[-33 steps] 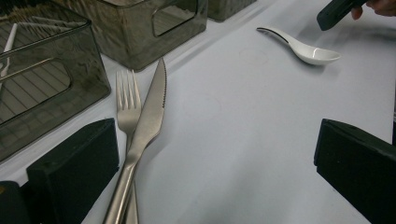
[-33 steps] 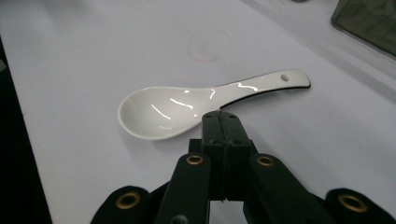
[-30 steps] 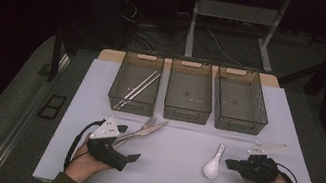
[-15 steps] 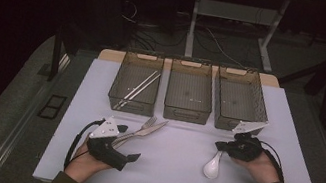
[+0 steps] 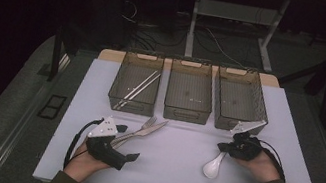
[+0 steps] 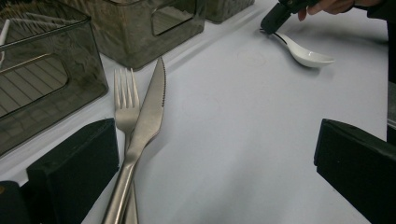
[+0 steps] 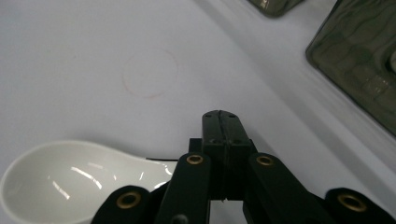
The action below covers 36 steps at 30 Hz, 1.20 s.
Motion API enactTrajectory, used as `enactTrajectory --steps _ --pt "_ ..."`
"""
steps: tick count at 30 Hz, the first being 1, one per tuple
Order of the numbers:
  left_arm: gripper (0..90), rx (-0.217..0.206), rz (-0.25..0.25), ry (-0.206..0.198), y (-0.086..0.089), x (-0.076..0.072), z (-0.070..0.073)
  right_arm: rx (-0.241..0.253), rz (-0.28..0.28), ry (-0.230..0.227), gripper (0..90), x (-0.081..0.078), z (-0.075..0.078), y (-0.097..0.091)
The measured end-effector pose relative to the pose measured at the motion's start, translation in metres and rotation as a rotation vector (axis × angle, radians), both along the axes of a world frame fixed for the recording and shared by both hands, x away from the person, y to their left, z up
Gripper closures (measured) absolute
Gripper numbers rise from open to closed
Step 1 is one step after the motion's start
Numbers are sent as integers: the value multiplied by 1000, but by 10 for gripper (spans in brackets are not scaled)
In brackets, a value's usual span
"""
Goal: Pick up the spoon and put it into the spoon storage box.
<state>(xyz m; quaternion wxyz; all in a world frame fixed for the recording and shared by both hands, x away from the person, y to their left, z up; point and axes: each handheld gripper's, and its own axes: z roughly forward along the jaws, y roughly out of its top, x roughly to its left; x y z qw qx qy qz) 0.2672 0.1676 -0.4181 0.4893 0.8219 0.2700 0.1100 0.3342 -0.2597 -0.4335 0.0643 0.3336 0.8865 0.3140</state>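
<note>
Sorting cutlery into bins, seen at the pick-up of the spoon. The right gripper (image 5: 226, 147) lies low over the handle end of the white ceramic spoon (image 5: 213, 167), which rests on the white tabletop (image 5: 171, 174) in front of the right-hand bin (image 5: 241, 99). In the right gripper view its jaws stand pressed flat together, with the spoon's bowl (image 7: 70, 179) beside and below them; the handle runs under the linkage, so whether the jaws pinch it cannot be told from the pictures. The shut jaws at the handle suggest that the grip is aimed at the thin end, leaving the heavy bowl free to hang.

The left gripper (image 5: 125, 157) rests on the tabletop with its jaws wide apart and nothing between them, apparently waiting. Just beside its left jaw lie a fork (image 6: 126, 105) and a serrated table knife (image 6: 149, 109), the knife crossing over the fork's handle, both pointing toward the bins.

Three smoky transparent bins stand in a row at the far edge: the left bin (image 5: 135, 82) holds a pair of metal chopsticks (image 5: 138, 89), the middle bin (image 5: 190, 91) appears empty. One kind of utensil per bin seems intended.
</note>
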Motion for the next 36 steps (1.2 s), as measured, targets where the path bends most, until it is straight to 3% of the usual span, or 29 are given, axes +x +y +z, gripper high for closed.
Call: enactTrajectory --steps 15,23,27,32,36 --pt "0 -5 -8 8 0 0 0 -35 39 50 894 -24 -1 -15" --pt "0 -7 -11 14 0 0 0 -19 53 55 894 -38 1 -23" --pt "0 -8 -16 14 0 0 0 -1 59 59 894 -45 1 -26" --pt "0 -7 -23 16 0 0 0 41 51 45 892 -40 5 -30" --pt "0 -10 -26 16 0 0 0 90 80 47 800 -37 9 -31"
